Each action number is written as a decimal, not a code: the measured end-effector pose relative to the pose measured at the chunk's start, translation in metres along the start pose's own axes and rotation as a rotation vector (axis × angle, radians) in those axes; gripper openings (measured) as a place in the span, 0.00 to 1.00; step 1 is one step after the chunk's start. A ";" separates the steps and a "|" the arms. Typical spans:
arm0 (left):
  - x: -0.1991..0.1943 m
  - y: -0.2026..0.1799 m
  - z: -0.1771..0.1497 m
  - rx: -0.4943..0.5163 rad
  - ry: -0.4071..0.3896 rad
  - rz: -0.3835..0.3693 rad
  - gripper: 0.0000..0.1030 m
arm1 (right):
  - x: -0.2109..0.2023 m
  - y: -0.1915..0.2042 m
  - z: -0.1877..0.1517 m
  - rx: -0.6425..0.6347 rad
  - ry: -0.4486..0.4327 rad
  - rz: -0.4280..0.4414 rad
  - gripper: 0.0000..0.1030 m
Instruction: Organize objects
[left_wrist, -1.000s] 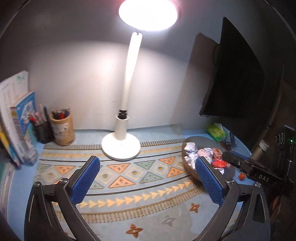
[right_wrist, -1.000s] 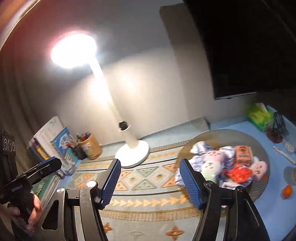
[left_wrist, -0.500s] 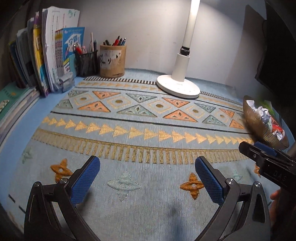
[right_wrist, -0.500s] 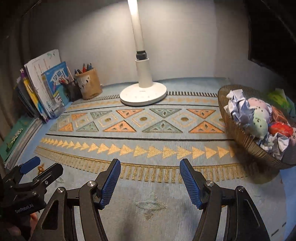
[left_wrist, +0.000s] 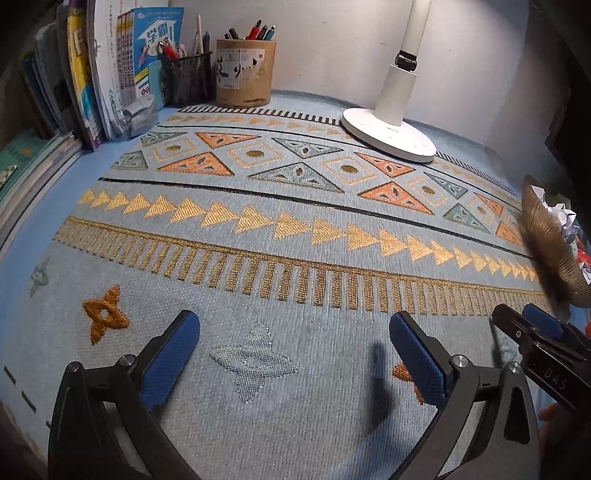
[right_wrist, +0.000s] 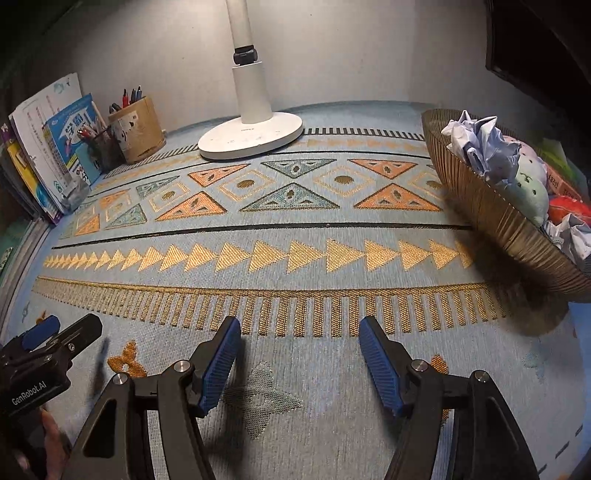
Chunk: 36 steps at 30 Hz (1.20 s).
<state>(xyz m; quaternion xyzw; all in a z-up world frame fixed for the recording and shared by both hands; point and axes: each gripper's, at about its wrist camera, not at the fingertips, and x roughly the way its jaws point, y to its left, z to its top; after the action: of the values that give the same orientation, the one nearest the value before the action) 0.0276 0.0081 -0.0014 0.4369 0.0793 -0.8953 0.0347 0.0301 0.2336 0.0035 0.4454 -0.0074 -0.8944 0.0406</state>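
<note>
basket heaped with crumpled paper, plush toys; left claw, right claw released.

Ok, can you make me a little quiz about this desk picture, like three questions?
1. True or false: the right gripper is holding crumpled paper.
2. What stands right beside the round wooden pen holder? A) black mesh pen cup B) teapot C) clock
3. Fill in: the crumpled paper lies in the ____.

Key: 1 false, both it and the left gripper are open and empty. 2 A, the black mesh pen cup. 3 basket.
</note>
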 end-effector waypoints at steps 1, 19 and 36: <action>0.000 -0.002 0.000 0.008 0.002 0.008 0.99 | 0.000 0.001 0.000 -0.003 0.002 -0.006 0.67; 0.020 -0.036 0.012 0.145 0.039 0.036 1.00 | 0.003 -0.002 0.001 0.023 0.004 0.011 0.85; 0.018 -0.036 0.011 0.147 0.037 0.026 1.00 | 0.003 -0.006 0.002 0.043 -0.001 -0.001 0.87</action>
<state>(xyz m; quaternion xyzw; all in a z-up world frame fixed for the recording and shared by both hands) 0.0033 0.0419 -0.0056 0.4556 0.0082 -0.8900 0.0128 0.0260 0.2398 0.0022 0.4458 -0.0266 -0.8942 0.0308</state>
